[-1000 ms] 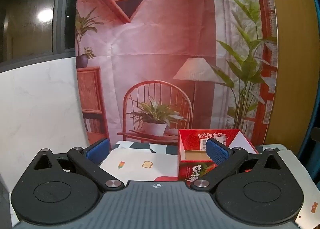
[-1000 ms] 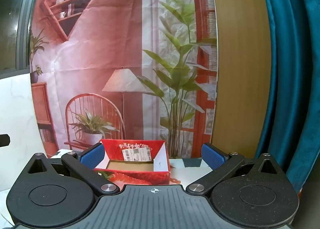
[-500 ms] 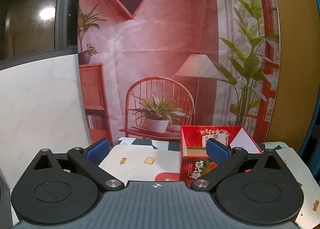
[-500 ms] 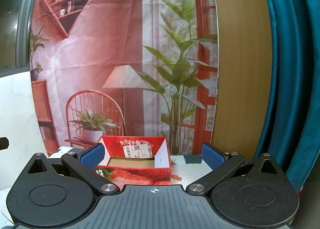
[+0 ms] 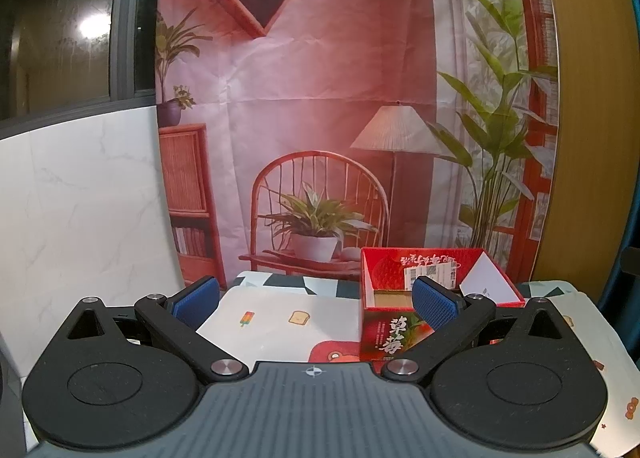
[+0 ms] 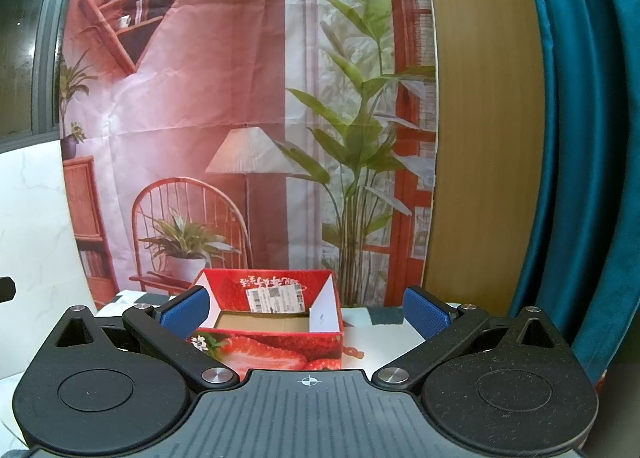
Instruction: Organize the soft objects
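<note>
Red strawberry box sat upright on the desk, open top up, inside empty, label on back wall. Left gripper and right gripper fingers wide, empty.

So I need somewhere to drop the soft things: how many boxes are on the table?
1. The open red strawberry box stands on the patterned tablecloth, toward its far right side. Whatever lies below the grippers is hidden from both views.

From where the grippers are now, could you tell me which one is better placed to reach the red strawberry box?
Probably the right gripper: the strawberry box sits almost centred between its open fingers. In the left gripper's view the box lies off toward its right finger. Both are empty.
</note>
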`<action>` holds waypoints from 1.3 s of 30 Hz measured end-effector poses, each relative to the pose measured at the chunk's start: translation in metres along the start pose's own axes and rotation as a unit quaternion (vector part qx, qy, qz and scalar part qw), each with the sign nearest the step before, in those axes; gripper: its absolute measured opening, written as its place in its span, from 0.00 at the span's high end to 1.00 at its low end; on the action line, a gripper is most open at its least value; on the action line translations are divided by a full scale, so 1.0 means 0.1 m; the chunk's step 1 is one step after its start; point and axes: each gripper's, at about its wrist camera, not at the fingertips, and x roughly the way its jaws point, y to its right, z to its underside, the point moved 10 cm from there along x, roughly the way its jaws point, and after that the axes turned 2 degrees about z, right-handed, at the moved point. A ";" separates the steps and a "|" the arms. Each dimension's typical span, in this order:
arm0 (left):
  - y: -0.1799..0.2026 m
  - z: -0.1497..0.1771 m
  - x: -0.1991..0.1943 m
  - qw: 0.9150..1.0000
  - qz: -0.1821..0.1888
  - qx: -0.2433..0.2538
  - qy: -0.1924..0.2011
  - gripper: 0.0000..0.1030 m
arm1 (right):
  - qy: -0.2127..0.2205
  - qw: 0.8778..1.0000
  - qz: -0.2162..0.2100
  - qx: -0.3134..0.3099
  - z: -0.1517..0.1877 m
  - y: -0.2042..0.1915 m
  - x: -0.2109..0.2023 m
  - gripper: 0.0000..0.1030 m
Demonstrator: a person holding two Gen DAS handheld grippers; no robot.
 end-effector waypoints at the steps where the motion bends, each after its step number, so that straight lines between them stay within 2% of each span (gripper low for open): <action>1: 0.00 0.00 0.00 1.000 0.000 0.000 0.000 0.00 | 0.000 1.000 0.000 0.000 0.00 0.00 0.00 0.00; 39: 0.02 0.02 0.01 1.000 0.002 -0.002 0.000 0.00 | -0.003 1.000 0.001 0.001 0.00 -0.01 0.00 0.00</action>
